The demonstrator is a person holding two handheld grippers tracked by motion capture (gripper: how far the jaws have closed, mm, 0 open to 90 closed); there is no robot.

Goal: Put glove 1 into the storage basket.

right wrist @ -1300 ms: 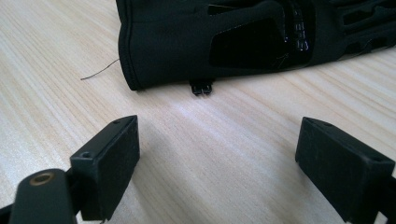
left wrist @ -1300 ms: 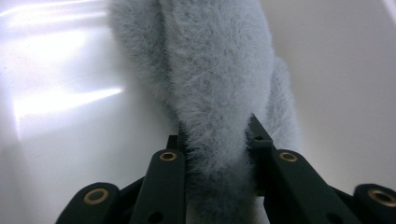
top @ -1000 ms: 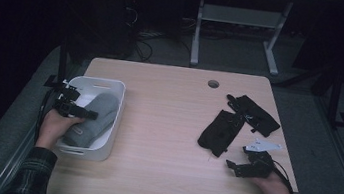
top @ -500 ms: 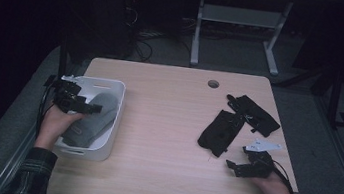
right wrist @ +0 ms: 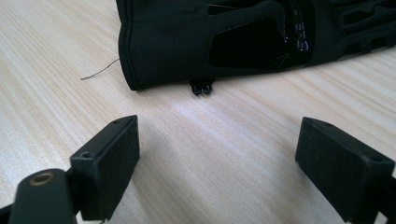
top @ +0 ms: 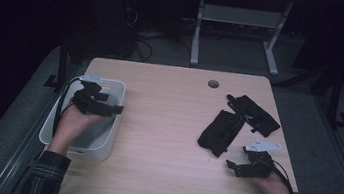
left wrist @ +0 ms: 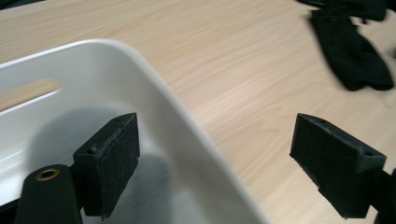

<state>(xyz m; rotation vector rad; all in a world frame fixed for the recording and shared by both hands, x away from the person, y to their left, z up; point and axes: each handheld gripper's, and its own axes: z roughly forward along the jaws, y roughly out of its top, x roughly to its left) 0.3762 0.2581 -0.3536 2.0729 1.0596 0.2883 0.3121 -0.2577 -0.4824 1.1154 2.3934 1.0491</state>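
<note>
I see the wooden worktop [top: 166,126] with a round cable hole [top: 213,84] near its far edge, at about one o'clock. Beyond it, at twelve o'clock, a pale desk frame [top: 234,29] stands on the dark floor [top: 32,109], cables [top: 147,36] beside it.

The work surface is a rectangular table [top: 164,141] with a light wood-grain top and a round cable hole [top: 213,84] near its far edge. A white plastic bin [top: 106,141] rests on the left side of the tabletop, close to the left edge. Two black gloves lie flat on the right side: the nearer glove [top: 221,131] sits just beside the farther glove [top: 253,114], which lies angled toward the far right corner, and both are well apart from the bin.
</note>
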